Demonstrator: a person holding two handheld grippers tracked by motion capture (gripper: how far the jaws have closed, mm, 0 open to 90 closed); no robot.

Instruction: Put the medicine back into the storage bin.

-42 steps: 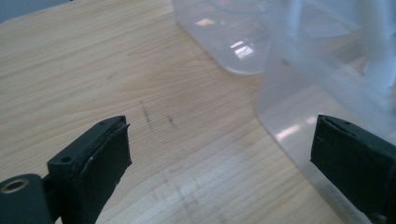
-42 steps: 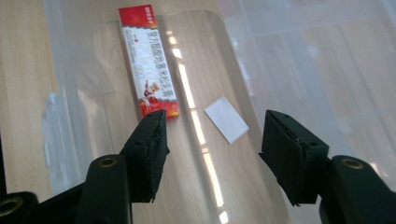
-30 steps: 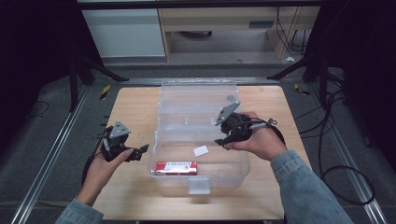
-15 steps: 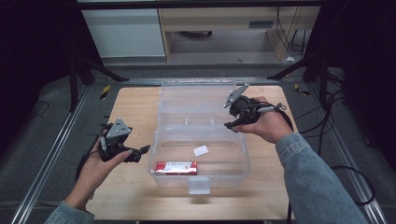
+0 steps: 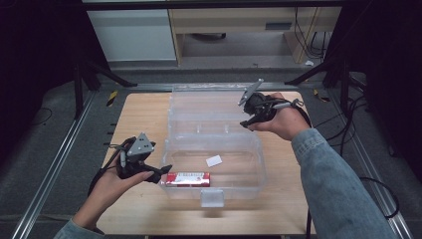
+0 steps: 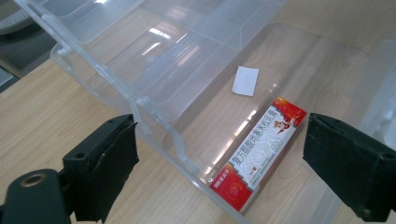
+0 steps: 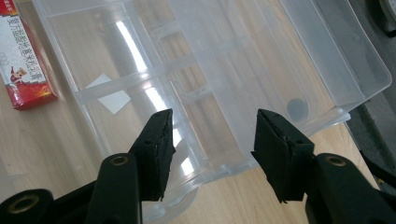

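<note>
A clear plastic box (image 5: 259, 164) stands on the wooden table (image 5: 139, 114) with its lid (image 5: 209, 107) folded back. Inside, at the front left, lies a red carton (image 5: 187, 179) with a white slip (image 5: 214, 161) behind it. My left gripper (image 5: 161, 174) is open at the box's left front corner; in the left gripper view its jaws (image 6: 219, 140) stand wide apart, framing the red carton (image 6: 259, 154) and the slip (image 6: 246, 80). My right gripper (image 5: 246, 122) hovers open at the lid's right end. The right gripper view (image 7: 215, 123) shows its jaws over the lid's rim, holding nothing.
The box's front latch (image 5: 212, 197) hangs toward the table's near edge. Metal rails (image 5: 54, 164) run along both sides of the table. Cables (image 5: 358, 124) lie on the floor at the right. Shelving (image 5: 224, 30) stands beyond the far edge.
My right gripper has moved from over the box's inside back and up to the right end of the lid. The left gripper has edged slightly toward the box.
</note>
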